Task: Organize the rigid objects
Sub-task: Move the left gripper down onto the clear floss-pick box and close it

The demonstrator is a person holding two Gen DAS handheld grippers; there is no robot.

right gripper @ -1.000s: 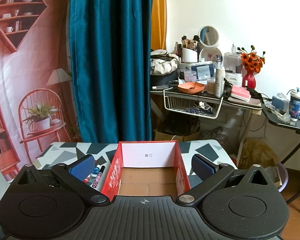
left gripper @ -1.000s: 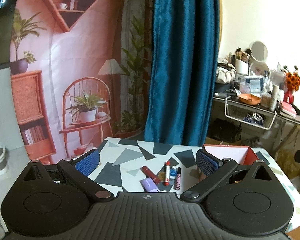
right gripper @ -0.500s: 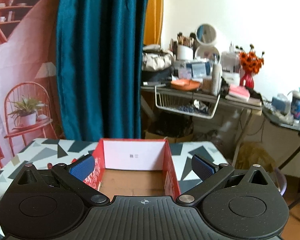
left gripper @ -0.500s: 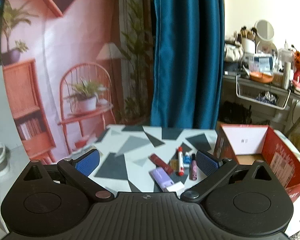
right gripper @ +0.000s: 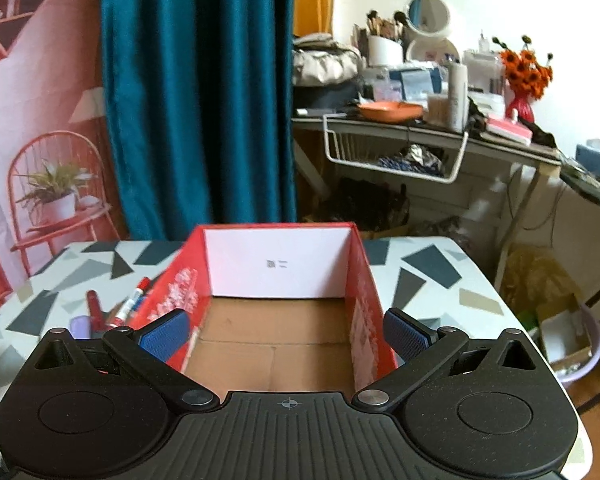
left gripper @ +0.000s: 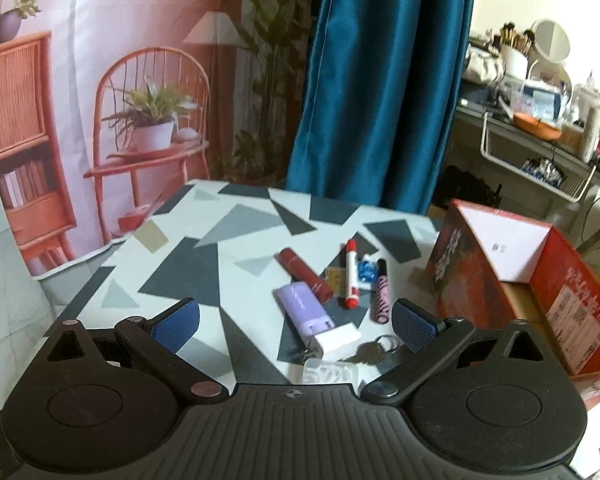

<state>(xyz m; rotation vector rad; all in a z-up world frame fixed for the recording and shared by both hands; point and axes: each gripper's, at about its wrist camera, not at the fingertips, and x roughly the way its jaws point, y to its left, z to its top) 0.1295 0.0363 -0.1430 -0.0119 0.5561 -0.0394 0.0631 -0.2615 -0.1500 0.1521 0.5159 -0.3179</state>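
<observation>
Left gripper dropped closer; lavender case between spread fingers; right gripper apart, seemingly straddling red box.

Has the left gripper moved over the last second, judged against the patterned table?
Yes. The left gripper has advanced toward the small items on the patterned table; the lilac case now sits closer, between its open fingers.

Both tools look alike. The left gripper has a matte black ribbed body across the bottom of the frame, a small crosshair mark at its centre, two round discs at lower left and lower right, silver pivot screws on black linkage arms, and blue textured pads. The right gripper matches: blue pads, same screws
</observation>
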